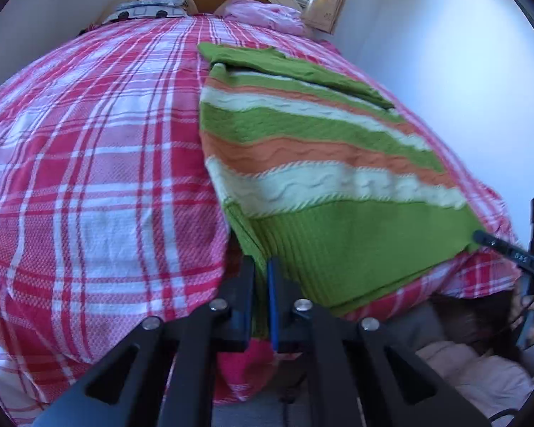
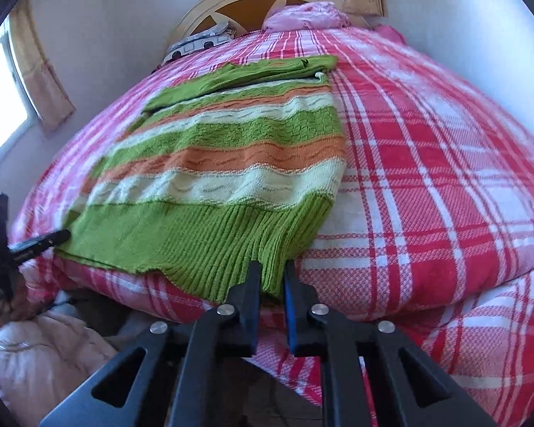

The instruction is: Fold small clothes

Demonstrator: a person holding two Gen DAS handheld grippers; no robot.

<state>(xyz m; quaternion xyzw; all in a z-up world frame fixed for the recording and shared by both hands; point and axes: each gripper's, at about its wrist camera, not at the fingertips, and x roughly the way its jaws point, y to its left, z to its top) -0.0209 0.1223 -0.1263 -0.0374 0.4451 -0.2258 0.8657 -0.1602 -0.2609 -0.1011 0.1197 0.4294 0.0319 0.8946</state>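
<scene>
Bed is covered by a red, pink and white plaid spread, seen ahead of both sets of tongs. At the far end a cream and orange arched headboard is seen against a white wall. Two pillows lie at its foot: a pink one and a grey-and-white patterned one. Yellow curtains hang beside a bright window, far left in the right wrist view; another window with curtains is seen behind the headboard. A white wall runs close along the far side of the bed in the left wrist view.

Striped knit sweater (green, orange, cream bands, ribbed green hem) is laid flat on the spread, folded in half lengthwise, a green sleeve folded across its far end. The hem lies at the near edge of the bed, right at both tongs.

Left tongs: pressed together on the hem corner at the folded edge, knit fabric pinched between the black and blue pads.

Right tongs: clamped on the other hem corner, ribbed fabric visible between the pads. In the left wrist view the right tongs' tip is seen at the far right hem corner.

Below the bed edge, pale pink quilted fabric and dark cables are seen; detail is blurred. No containers are in view.
</scene>
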